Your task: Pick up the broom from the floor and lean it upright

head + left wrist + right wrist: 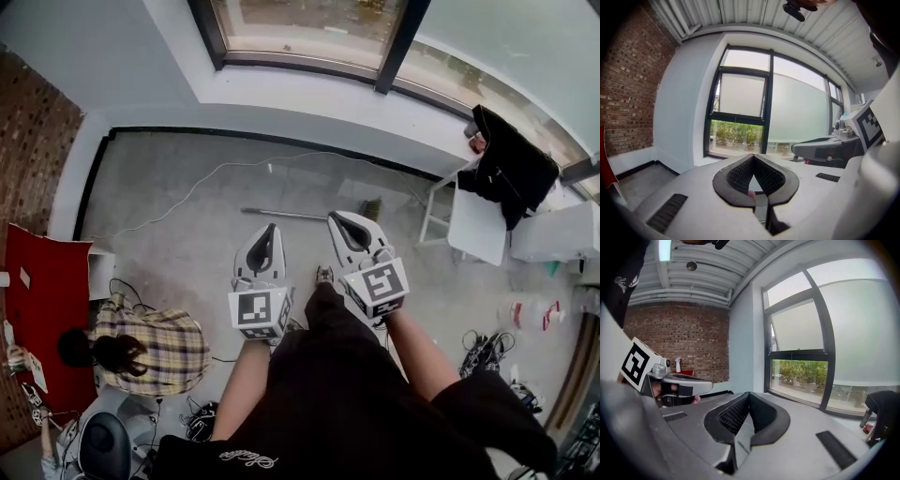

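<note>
Status: approach step, no pickup yet. Broom lies flat on floor, handle running left-right just ahead of both tips in head view. Bristle end is to the right, near the wall under the window.

Left gripper and right gripper sit side by side, pointing fwd. Both have jaws closed tip to tip w/ nothing between them. Both gripper views show only window and walls, no broom, so I reckon neither is aimed down at it.

Next, imo: open one set of jaws, pitch down, get pads either side of handle approx mid-length, close. Then lift and let the handle rest vs the wall.

Watch white cable on floor beyond the handle. Person in plaid sits low-left, well apart.
</note>
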`<state>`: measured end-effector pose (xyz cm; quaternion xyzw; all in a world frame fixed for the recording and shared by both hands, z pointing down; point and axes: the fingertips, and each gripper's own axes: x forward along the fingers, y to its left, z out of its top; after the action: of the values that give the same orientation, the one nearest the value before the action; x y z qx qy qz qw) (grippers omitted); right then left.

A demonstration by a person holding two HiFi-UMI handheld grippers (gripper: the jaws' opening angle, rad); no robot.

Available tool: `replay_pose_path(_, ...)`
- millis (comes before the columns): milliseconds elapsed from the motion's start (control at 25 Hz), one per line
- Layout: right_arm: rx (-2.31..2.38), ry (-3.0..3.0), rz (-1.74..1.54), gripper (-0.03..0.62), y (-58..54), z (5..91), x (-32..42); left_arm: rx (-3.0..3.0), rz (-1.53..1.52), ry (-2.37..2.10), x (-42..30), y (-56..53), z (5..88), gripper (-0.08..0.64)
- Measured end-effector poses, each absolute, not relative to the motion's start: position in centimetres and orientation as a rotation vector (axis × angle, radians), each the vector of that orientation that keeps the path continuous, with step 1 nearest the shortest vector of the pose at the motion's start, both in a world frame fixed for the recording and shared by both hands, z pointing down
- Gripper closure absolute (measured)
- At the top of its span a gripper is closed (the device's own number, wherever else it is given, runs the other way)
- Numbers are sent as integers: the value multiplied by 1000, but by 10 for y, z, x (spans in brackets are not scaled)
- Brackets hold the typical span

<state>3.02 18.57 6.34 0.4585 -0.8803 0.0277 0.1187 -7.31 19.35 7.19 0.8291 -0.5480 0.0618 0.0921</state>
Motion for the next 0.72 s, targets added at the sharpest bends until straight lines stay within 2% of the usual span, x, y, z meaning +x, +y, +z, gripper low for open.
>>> replay_pose_path(400, 1104, -2543, 162, 584, 65, 135, 54, 2388, 373, -1656, -47, 81, 122, 555)
replay_pose_path(720, 936, -2494, 238, 584, 8, 255, 29, 2349, 540, -1544, -71, 19, 225, 555)
